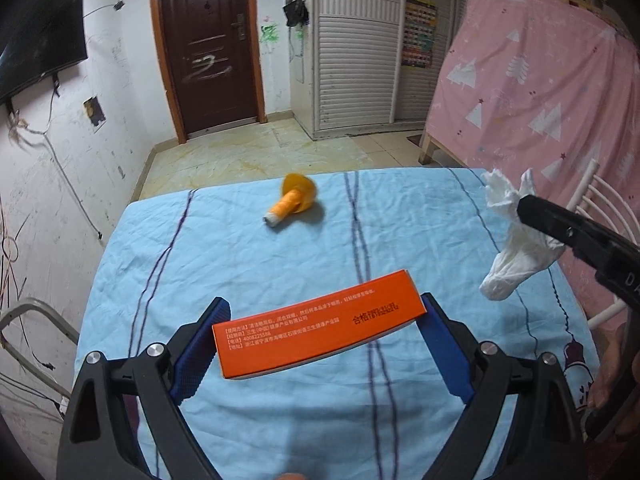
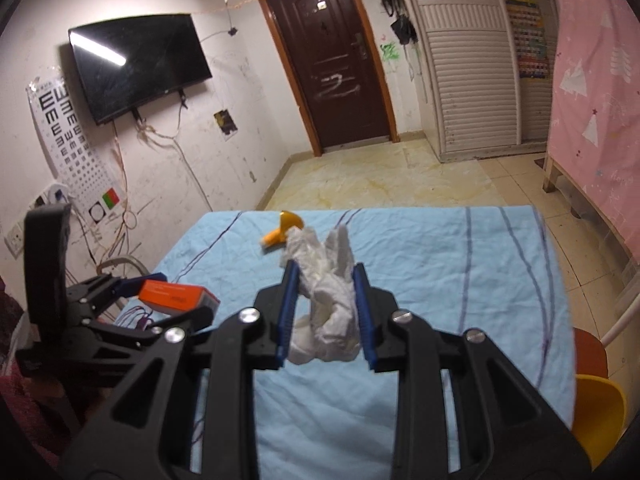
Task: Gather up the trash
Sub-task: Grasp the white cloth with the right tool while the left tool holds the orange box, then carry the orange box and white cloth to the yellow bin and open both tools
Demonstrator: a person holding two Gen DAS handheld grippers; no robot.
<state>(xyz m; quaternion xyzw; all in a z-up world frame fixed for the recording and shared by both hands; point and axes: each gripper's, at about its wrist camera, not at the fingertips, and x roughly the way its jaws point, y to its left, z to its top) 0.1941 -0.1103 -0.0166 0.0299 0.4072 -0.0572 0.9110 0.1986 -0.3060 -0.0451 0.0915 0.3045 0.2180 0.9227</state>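
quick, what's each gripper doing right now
Left gripper: shut on the orange box, held above the table.
Right gripper: shut on the crumpled white tissue.

Orange box (image 1: 318, 326): "400822558", "合格". Eye chart (image 2: 66, 128): "E" rows.

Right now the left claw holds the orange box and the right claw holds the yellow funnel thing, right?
Not quite. The right claw holds the crumpled white tissue, as the right wrist view shows. The orange-yellow plastic funnel lies on the blue cloth. The left claw does hold the orange cardboard box.
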